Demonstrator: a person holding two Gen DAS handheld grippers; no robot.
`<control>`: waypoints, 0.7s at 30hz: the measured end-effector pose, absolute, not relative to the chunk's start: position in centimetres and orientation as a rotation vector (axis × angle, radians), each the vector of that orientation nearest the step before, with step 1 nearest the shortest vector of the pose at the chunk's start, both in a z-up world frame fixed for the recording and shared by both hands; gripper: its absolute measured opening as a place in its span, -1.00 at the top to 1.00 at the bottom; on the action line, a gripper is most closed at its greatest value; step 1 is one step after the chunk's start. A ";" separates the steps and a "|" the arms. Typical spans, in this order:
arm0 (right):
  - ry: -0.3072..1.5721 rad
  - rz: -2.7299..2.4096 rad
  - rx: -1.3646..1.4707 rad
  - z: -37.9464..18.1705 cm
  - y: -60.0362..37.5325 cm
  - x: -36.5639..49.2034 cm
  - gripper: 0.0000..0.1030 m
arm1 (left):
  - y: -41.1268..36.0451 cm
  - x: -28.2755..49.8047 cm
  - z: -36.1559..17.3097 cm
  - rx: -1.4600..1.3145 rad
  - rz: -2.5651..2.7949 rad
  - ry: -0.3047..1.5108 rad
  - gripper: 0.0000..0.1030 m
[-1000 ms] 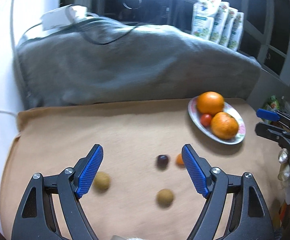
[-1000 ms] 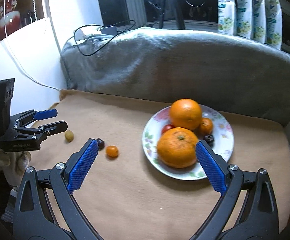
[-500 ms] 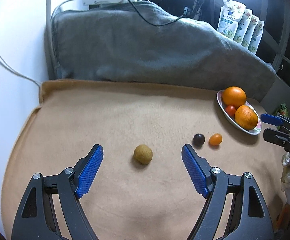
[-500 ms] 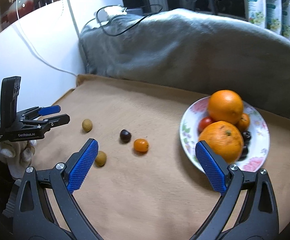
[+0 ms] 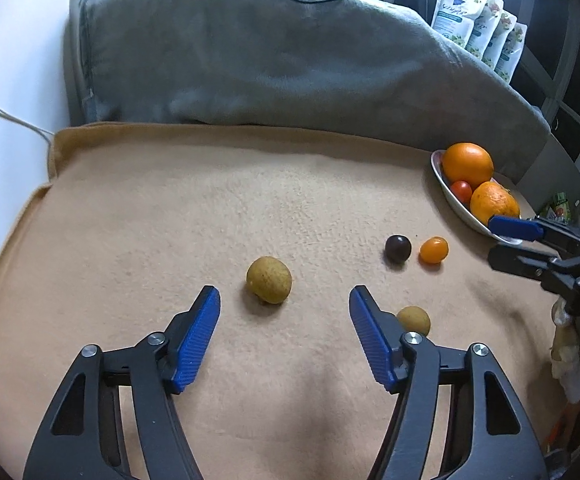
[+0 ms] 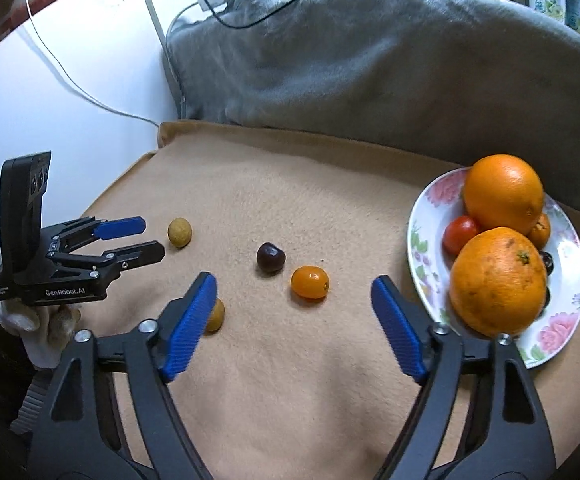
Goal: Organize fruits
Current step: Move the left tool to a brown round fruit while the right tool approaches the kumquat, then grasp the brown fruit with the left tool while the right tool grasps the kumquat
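Four small fruits lie loose on the tan blanket, well apart from the floral plate at its right edge, where two large oranges, a red tomato and some smaller pieces are already gathered; the left gripper hangs with its jaws spread wide and empty, the nearer brown longan lying just ahead of the gap between its blue pads; the right gripper is likewise released and holds nothing, with the kumquat just beyond its tips and the dark cherry close beside that; a second longan sits partly hidden behind the right gripper's left finger. Probable hazards: round fruit on a soft, yielding cover may roll aside if one pad touches before the other; a hard squeeze could bruise or split the thin-skinned cherry or kumquat; cherry and kumquat lie near enough together that closing on one may nudge the other away; the half-hidden longan could be knocked by a finger unseen; the two grippers work close together and might collide over the middle of the blanket; a fruit released onto the crowded plate may roll off the piled oranges.
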State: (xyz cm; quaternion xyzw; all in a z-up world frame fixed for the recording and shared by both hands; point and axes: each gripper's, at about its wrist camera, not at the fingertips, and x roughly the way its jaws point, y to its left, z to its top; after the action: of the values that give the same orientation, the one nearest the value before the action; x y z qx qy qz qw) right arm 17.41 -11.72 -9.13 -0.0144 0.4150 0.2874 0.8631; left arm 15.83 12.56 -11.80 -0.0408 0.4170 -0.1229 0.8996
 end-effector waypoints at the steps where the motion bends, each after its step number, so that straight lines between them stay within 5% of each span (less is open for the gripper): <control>1: 0.875 0.600 -0.036 -9.4 -11.5 17.5 -0.48 | 12.6 16.0 -11.9 -0.089 -0.256 0.868 -0.19; 6: 0.914 0.595 -0.044 -10.7 -10.9 18.4 -0.22 | 12.8 16.7 -12.5 -0.104 -0.259 0.886 -0.10; 21: 0.959 0.568 -0.073 -12.5 -10.2 19.9 0.05 | 13.0 18.0 -13.8 -0.141 -0.250 0.921 0.18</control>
State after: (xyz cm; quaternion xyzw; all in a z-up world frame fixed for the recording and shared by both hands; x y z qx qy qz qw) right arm 19.91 -10.23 -12.52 -0.0347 0.4550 0.2697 0.8480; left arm 18.03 13.02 -13.76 -0.0676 0.4429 -0.1203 0.8859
